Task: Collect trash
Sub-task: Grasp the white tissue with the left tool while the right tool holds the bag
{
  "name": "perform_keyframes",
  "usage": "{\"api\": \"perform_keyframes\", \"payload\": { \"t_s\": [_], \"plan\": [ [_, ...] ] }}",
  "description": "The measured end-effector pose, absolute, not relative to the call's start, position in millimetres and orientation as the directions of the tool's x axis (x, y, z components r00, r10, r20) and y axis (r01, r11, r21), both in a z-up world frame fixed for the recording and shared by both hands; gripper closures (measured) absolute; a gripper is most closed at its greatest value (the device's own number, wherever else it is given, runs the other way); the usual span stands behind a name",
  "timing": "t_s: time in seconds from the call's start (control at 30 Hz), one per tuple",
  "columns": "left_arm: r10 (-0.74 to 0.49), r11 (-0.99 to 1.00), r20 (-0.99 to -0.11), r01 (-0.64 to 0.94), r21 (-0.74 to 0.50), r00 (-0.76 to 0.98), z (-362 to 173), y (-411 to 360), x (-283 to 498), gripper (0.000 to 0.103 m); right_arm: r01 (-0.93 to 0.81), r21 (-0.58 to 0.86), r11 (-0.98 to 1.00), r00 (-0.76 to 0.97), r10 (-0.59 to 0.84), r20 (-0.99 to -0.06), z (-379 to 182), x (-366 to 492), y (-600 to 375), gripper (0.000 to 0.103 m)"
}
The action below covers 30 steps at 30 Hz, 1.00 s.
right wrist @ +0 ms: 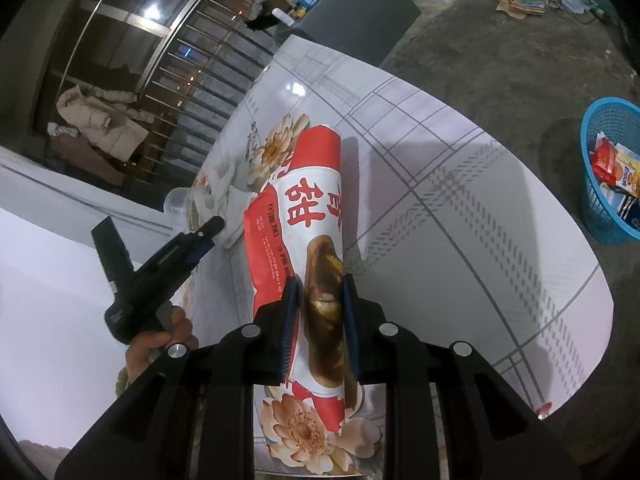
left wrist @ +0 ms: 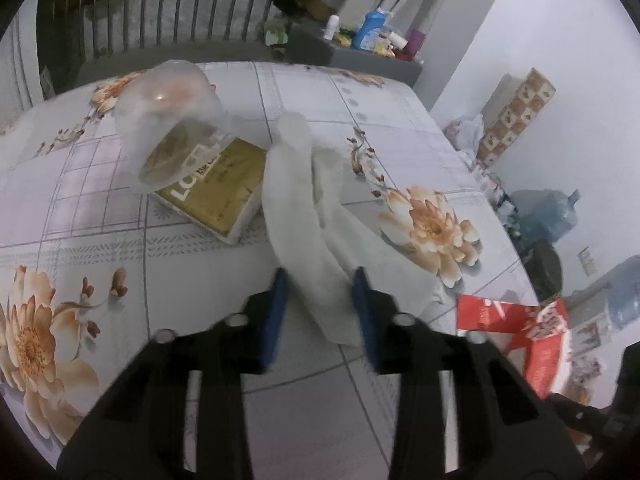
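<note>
Softly crumpled white tissue (left wrist: pixel 298 216), glossy red wrapper (right wrist: pixel 308 216) — pinched.

A white tablecloth (left wrist: pixel 208 264) with grey grid lines and peach lotus flowers carries a gold tissue packet (left wrist: pixel 216 192) at ten o'clock, white crumpled tissue (left wrist: pixel 296 216), and a red-and-white snack bag (right wrist: pixel 308 216); a blue mesh basket (right wrist: pixel 596 208) stands at three o'clock.

Both wrist cameras hover close above the floral table (left wrist: pixel 120 208); both catch the red snack bag (right wrist: pixel 304 216), at 4 o'clock in the left view.
</note>
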<state>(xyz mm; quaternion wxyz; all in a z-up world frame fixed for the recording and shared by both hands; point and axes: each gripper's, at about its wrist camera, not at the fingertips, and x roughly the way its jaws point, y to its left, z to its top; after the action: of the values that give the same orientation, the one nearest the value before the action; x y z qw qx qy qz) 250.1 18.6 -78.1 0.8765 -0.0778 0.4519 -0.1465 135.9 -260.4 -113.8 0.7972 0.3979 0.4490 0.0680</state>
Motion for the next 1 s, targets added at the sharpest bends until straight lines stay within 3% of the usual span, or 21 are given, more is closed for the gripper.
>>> {"api": "perform_keyframes", "payload": {
  "t_s": [0.07,0.17,0.43,0.73,1.0],
  "plan": [
    [-0.331,0.944,-0.771,0.195,-0.268,0.544,-79,15,250,0.092,0.244,0.701,0.670,0.594,0.469,-0.654,-112,132,-262,0.082],
    [-0.337,0.941,-0.765,0.227,-0.252,0.549,-74,10,242,0.098,0.228,0.721,0.654,0.612,0.480,-0.629,-107,126,-265,0.085],
    [-0.478,0.872,-0.679,0.392,-0.292,0.558,-31,-1,200,0.099,0.210,0.802,0.560,0.669,0.515,-0.535,-103,104,-288,0.090],
    [-0.628,0.744,-0.596,0.610,-0.271,0.501,24,-56,162,0.099,0.199,0.843,0.500,0.764,0.460,-0.453,-89,66,-323,0.094],
    [-0.703,0.625,-0.599,0.736,-0.261,0.384,30,-136,143,0.099,0.217,0.867,0.448,0.836,0.373,-0.402,-88,30,-364,0.094]
  ]
}}
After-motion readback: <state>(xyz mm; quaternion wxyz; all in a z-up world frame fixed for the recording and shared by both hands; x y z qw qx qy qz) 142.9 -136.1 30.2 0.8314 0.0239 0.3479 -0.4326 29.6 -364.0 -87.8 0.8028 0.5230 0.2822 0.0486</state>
